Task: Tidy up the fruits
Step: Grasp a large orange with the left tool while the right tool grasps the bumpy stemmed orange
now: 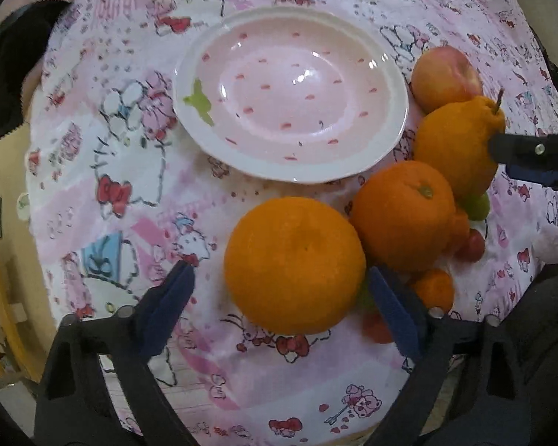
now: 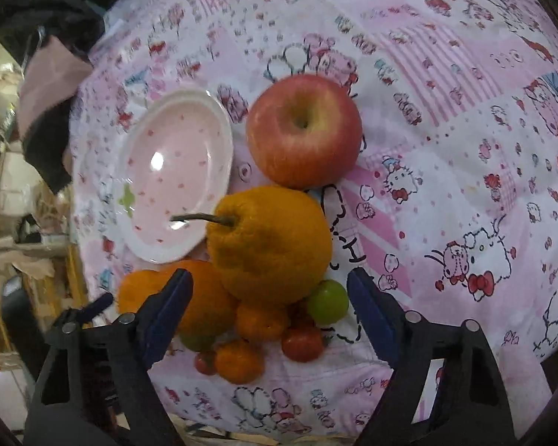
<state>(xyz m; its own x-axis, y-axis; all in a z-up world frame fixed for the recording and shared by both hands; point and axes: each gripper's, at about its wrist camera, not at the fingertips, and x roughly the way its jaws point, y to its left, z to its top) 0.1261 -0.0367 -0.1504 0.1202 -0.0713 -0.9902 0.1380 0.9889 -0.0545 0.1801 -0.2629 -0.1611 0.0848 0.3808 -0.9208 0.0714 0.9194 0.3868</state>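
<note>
The left gripper [image 1: 281, 280] has its fingers spread wide around a large orange [image 1: 295, 264], and contact cannot be confirmed. Beyond its fingertips lies the empty pink plate [image 1: 388, 74]. The right gripper [image 2: 269, 282] is equally wide open, holding nothing, with the stemmed orange [image 2: 269, 243] just ahead between its tips and the apple [image 2: 304, 131] beyond. Only the right wrist view shows the green fruit [image 2: 327, 301] and small tomatoes [image 2: 302, 342] clearly between the fingers.
</note>
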